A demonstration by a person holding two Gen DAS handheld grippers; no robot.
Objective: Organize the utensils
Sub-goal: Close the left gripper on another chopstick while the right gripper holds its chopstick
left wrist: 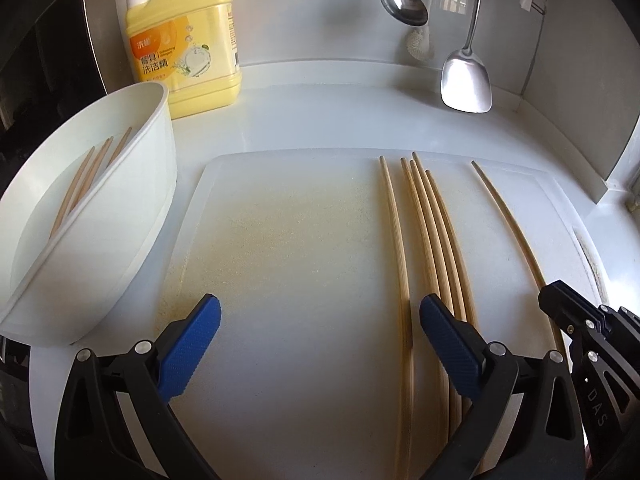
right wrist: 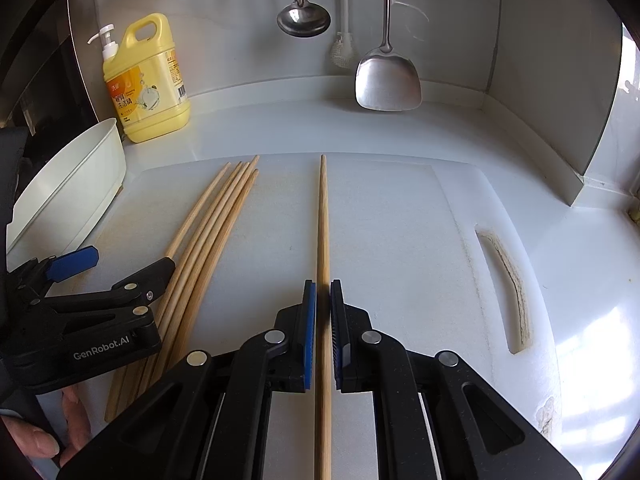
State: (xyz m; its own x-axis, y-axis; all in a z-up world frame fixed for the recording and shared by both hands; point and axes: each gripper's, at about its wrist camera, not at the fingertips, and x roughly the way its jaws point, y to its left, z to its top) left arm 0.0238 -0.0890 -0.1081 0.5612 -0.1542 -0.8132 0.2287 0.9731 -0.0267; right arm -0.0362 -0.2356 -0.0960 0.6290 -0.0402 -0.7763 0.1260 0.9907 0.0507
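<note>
Several wooden chopsticks point(left wrist: 432, 220) lie lengthwise on the white cutting board point(left wrist: 300, 240). My left gripper point(left wrist: 320, 302) hangs open over the board, its right pad above that bunch, with nothing between its fingers. One chopstick point(right wrist: 323, 220) lies apart to the right, and my right gripper point(right wrist: 323, 286) is shut on it near its thick end. In the right wrist view the bunch point(right wrist: 216, 220) lies left of it, under the left gripper point(right wrist: 122, 264). A white utensil holder point(left wrist: 100, 200) lies tipped at the left with three chopsticks point(left wrist: 88, 176) inside.
A yellow detergent bottle point(left wrist: 188, 48) stands behind the holder. A steel ladle point(right wrist: 304, 20) and a spatula point(right wrist: 388, 80) hang on the back wall. A wall corner point(right wrist: 580, 140) closes the right side. A hand point(right wrist: 40, 440) holds the left gripper.
</note>
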